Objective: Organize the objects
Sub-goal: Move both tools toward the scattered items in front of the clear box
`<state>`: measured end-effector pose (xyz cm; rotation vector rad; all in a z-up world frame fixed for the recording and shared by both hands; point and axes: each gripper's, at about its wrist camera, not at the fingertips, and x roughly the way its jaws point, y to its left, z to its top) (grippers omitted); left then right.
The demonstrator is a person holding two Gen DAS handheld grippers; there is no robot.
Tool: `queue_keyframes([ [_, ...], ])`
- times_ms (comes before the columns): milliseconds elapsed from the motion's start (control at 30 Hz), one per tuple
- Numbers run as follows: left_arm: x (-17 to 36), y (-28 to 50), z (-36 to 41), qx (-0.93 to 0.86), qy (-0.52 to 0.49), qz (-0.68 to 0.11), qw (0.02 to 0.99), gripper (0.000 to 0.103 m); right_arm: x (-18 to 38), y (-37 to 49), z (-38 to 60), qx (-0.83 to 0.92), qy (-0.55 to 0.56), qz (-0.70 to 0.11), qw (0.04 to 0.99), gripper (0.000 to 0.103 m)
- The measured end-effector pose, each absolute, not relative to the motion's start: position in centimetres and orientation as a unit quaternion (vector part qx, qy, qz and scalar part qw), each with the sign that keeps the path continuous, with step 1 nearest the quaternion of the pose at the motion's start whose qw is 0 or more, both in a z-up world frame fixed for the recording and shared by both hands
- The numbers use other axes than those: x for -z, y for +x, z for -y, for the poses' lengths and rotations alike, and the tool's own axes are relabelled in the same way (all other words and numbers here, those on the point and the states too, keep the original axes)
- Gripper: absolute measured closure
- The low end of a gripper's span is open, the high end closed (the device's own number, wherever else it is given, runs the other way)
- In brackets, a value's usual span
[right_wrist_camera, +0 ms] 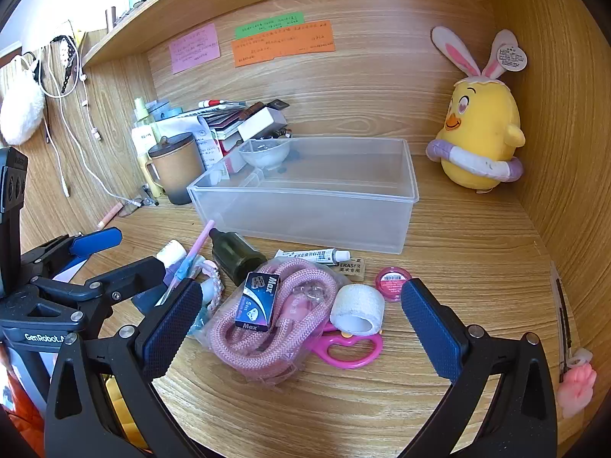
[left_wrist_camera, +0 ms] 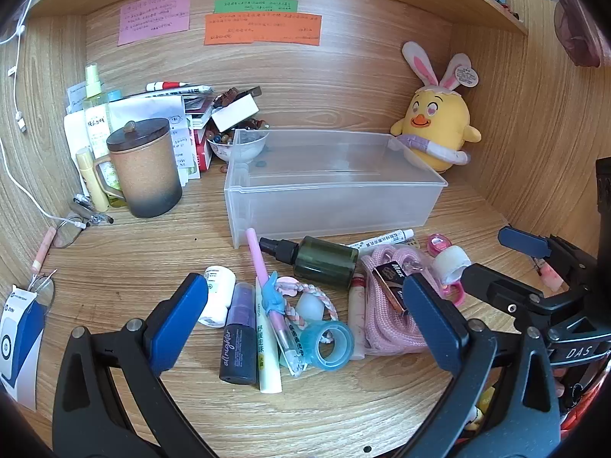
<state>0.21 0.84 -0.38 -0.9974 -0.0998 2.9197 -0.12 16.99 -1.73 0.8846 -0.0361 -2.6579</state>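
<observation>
Fingers of both the left gripper point(left_wrist_camera: 305, 316) and right gripper point(right_wrist_camera: 301, 328) stand wide apart, holding nothing, poised over the clutter point(right_wrist_camera: 267, 305) heaped just before the clear box point(right_wrist_camera: 305, 198), its likely destination.

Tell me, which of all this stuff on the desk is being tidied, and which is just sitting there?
Being tidied, most likely:
clear box, empty
green bottle
pink cord
blue tape ring
pink scissors

Just sitting there:
yellow plush chick
lidded mug
sticky notes
</observation>
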Motion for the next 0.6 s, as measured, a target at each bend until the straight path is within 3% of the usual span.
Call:
queue_keyframes([
  [600, 0.27, 0.44, -1.08, -0.947, -0.317, 0.030, 0.031, 0.000, 1.73, 0.18, -16.72, 0.936, 0.308, 0.012, 0.171, 0.000],
])
